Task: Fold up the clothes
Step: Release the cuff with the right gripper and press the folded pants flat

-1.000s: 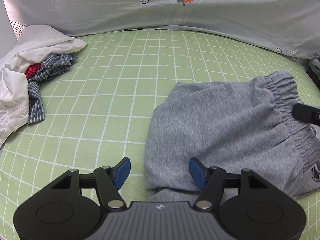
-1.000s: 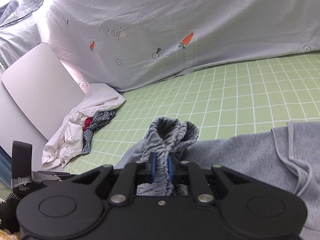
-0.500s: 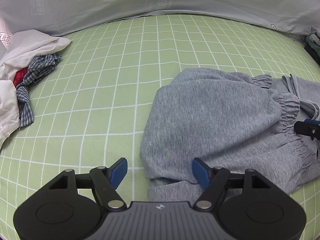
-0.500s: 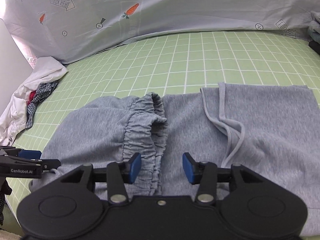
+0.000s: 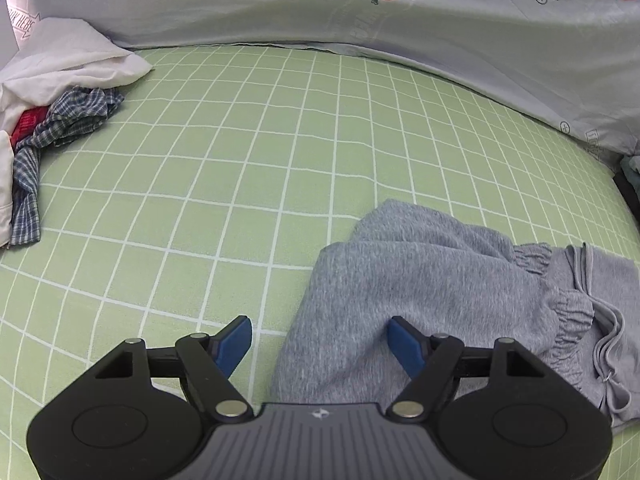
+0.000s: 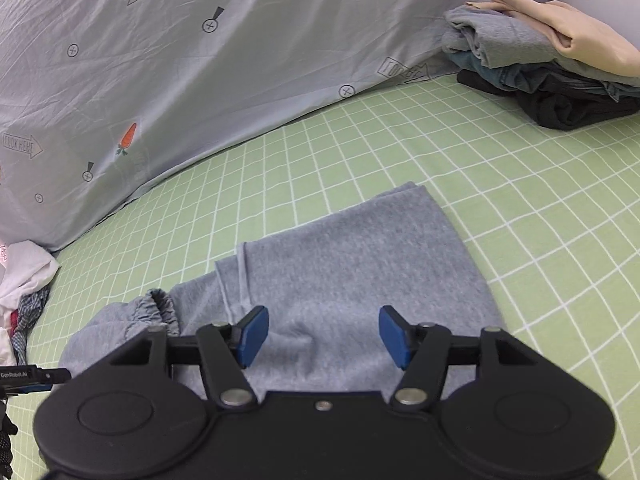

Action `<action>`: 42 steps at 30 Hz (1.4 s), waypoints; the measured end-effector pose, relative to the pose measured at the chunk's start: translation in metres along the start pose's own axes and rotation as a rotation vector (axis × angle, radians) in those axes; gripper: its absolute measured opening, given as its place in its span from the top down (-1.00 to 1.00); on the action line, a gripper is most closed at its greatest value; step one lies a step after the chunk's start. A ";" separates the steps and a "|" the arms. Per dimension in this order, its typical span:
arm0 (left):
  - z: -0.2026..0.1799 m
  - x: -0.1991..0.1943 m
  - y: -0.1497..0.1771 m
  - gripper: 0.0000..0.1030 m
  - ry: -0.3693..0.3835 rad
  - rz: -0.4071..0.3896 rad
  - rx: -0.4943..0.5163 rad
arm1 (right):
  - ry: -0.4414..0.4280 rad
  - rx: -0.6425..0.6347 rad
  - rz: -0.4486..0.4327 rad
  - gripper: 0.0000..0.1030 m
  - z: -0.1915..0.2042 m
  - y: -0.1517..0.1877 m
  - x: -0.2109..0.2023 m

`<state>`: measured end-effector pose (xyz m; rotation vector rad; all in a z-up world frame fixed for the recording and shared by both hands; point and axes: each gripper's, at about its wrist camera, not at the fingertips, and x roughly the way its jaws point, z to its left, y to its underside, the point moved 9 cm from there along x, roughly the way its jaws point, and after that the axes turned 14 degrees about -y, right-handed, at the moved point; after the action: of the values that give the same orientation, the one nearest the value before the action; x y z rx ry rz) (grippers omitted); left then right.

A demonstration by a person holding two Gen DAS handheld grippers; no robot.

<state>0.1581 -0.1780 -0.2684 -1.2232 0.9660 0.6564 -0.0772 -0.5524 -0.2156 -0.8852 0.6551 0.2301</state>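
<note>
Grey pants (image 6: 352, 264) lie on the green checked sheet (image 5: 224, 168), already doubled over: waistband (image 6: 160, 310) dropped onto the leg part, so I read the first fold as laid and both tools as let go on purpose. Right gripper (image 6: 320, 334): jaws have just been opening, blue pads wide apart, nothing pinched, only flat grey cloth under the gap. Left gripper (image 5: 320, 342) also released, jaws have just been opening a bit more; its right pad (image 5: 404, 340) sits over the folded edge of the pants, left pad over bare sheet, no cloth clamped. Both tools tilt down at the bed, hovering low over the pants, left at the fold end, right nearer the leg end. Unfolded pile (image 5: 52, 112) (white, plaid, red) waits at far left by the carrot-print cloth (image 5: 360, 20); folded stack (image 6: 552, 64) sits far right. My guess: next is regrabbing for a second fold.
</note>
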 end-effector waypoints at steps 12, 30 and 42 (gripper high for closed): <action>-0.011 0.020 -0.014 0.19 0.084 0.048 -0.123 | 0.187 0.057 0.017 -0.22 -0.071 0.002 -0.001; 0.003 -0.010 -0.028 0.30 -0.082 -0.110 -0.107 | 0.228 0.051 0.059 -0.13 -0.082 0.005 0.010; -0.046 -0.021 0.009 -0.31 -0.082 -0.068 0.167 | 0.183 0.038 0.068 0.34 -0.083 0.008 0.010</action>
<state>0.1288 -0.2188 -0.2568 -1.0694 0.8884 0.5571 -0.1090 -0.6127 -0.2641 -0.8542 0.8586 0.1983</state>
